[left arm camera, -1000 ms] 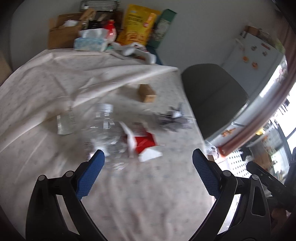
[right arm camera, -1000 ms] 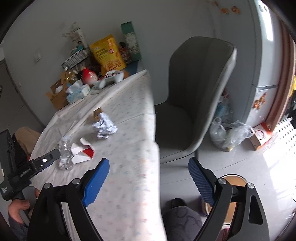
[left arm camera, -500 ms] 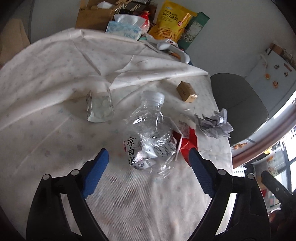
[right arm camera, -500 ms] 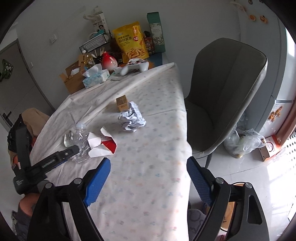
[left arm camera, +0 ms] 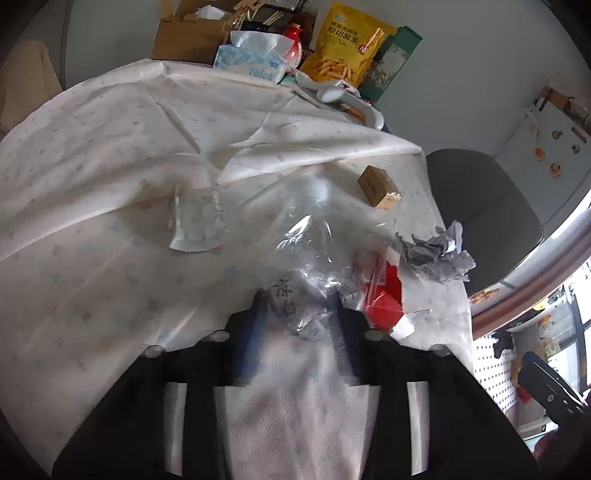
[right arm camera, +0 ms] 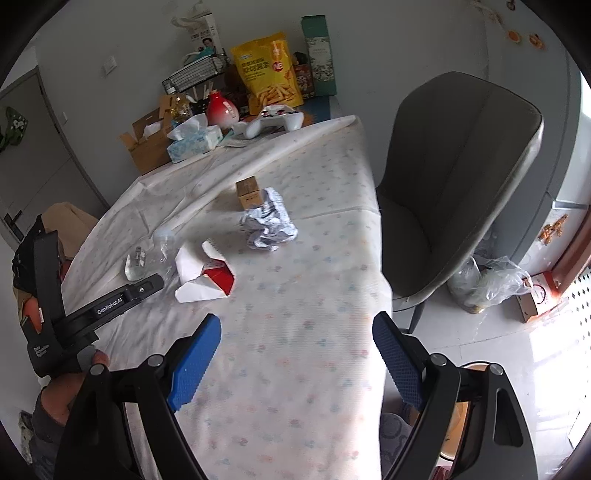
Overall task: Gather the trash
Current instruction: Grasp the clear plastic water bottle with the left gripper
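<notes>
A crushed clear plastic bottle [left arm camera: 303, 251] lies on the white tablecloth [left arm camera: 110, 229]. My left gripper [left arm camera: 299, 325] has closed on its base, the fingers blurred with motion. Beside the bottle lie a red and white carton [left arm camera: 384, 295], crumpled paper [left arm camera: 436, 254], a small brown box [left arm camera: 378, 186] and a clear blister pack [left arm camera: 195, 221]. In the right wrist view the bottle [right arm camera: 162, 247], carton [right arm camera: 207, 273], paper [right arm camera: 269, 225] and box [right arm camera: 249, 192] lie ahead of my open, empty right gripper [right arm camera: 295, 365], which hovers over the table's near part. My left gripper [right arm camera: 147, 286] shows there at the left.
A tissue box [left arm camera: 251, 62], cardboard box [left arm camera: 188, 35], yellow snack bag [left arm camera: 347, 48] and white game controller [right arm camera: 275, 118] stand at the table's far end. A grey chair [right arm camera: 454, 177] stands to the right, with plastic bags [right arm camera: 487, 280] on the floor behind it.
My left gripper has moved forward onto the bottle and its jaws have closed from wide open onto the bottle's base. My right gripper has drifted slightly over the table, still open.
</notes>
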